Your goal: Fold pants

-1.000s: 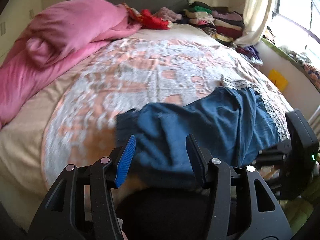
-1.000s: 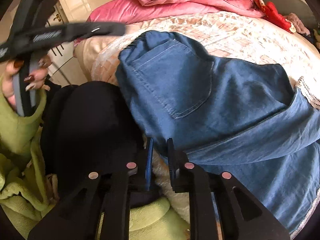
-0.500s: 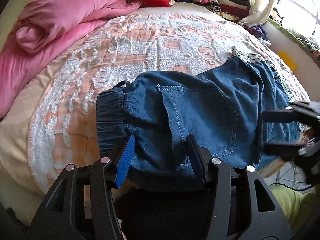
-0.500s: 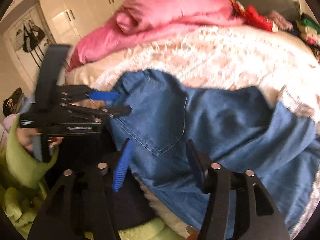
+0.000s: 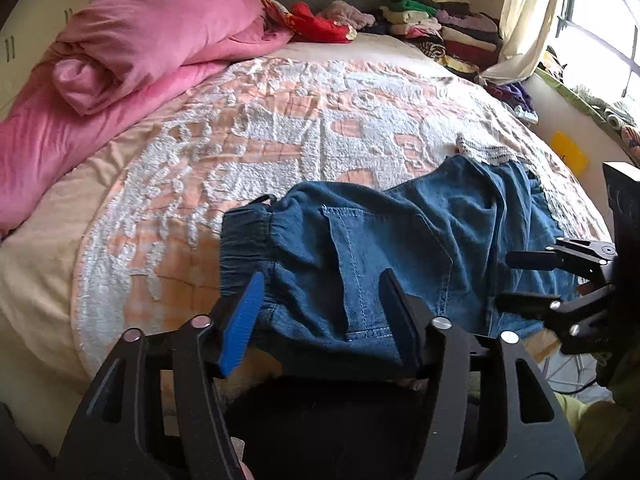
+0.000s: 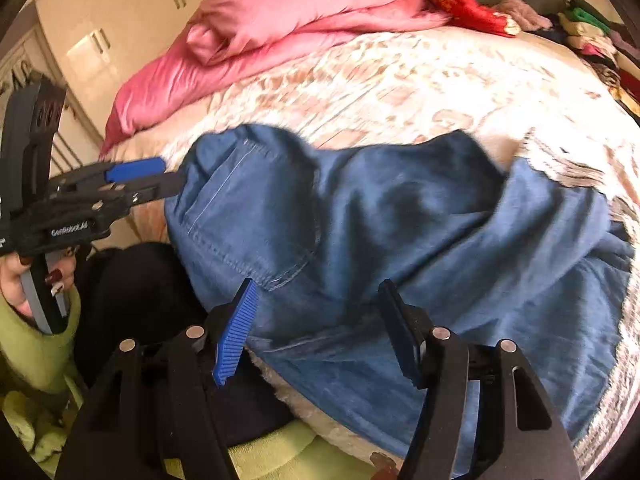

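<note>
- The pants (image 5: 384, 248), blue denim with an elastic waistband and a stitched back pocket facing up, lay at the near edge of the bed (image 5: 280, 128), waist end toward the person's left and legs trailing off to the right.
- They looked roughly doubled over: a rumpled upper layer sat on a flatter lower layer (image 6: 500, 320) in the right wrist view, though how many folds that made I could not tell.
- As a judgement, the folding was at an early to middle stage; the cloth was still wrinkled and unsquared, and smoothing plus at least one more fold seemed left.
- The left gripper (image 5: 320, 312) hovered over the waistband corner with its fingers spread apart, holding nothing.
- The right gripper (image 6: 316, 328) was likewise spread wide above the near hem of the seat, empty.
- Farther out, a pink duvet (image 5: 132, 64) was bundled at the head of the bed, and a stack of folded clothes (image 5: 440, 32) stood near the curtain (image 5: 528, 12).
</note>
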The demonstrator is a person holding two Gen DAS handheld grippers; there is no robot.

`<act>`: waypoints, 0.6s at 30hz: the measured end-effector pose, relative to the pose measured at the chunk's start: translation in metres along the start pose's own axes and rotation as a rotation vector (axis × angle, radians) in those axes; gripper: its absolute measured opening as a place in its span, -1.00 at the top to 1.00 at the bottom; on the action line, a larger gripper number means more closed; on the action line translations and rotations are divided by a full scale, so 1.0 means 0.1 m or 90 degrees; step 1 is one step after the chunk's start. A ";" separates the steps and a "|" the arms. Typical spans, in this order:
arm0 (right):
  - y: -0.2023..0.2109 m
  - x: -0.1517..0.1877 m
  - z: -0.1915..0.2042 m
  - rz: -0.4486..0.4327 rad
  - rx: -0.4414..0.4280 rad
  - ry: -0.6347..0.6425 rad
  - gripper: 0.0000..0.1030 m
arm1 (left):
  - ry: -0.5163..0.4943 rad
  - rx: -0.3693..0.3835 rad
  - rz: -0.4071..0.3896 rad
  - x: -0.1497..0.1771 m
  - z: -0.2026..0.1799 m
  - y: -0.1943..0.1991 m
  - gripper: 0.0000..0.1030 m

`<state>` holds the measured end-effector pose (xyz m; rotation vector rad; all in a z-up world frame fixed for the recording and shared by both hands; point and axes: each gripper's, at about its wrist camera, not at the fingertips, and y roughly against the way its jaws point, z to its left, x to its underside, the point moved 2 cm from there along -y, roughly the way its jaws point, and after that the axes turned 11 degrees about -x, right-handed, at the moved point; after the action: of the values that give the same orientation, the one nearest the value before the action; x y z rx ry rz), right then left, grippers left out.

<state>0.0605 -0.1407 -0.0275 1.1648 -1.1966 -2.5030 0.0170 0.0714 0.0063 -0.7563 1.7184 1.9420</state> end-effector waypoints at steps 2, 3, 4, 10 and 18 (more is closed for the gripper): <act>0.15 0.03 -0.05 -0.020 0.016 -0.005 -0.50 | 0.005 0.000 -0.006 -0.02 0.00 0.04 -0.10; 0.19 -0.01 -0.08 -0.030 0.024 -0.006 -0.50 | 0.007 0.000 -0.009 -0.03 0.00 0.07 -0.17; 0.28 -0.02 -0.12 -0.043 0.034 -0.008 -0.50 | 0.006 0.000 -0.013 -0.04 -0.01 0.09 -0.20; 0.72 -0.11 -0.38 -0.122 0.085 -0.040 -0.52 | -0.006 0.008 -0.029 -0.10 -0.13 0.20 -0.32; 1.13 -0.15 -0.74 -0.178 0.142 -0.081 -0.52 | -0.042 0.042 -0.019 -0.13 -0.47 0.17 -0.36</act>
<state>0.1001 -0.2559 0.0323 1.3245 -1.4702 -2.7377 0.0212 0.0232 0.0236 -0.6830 1.7134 1.8611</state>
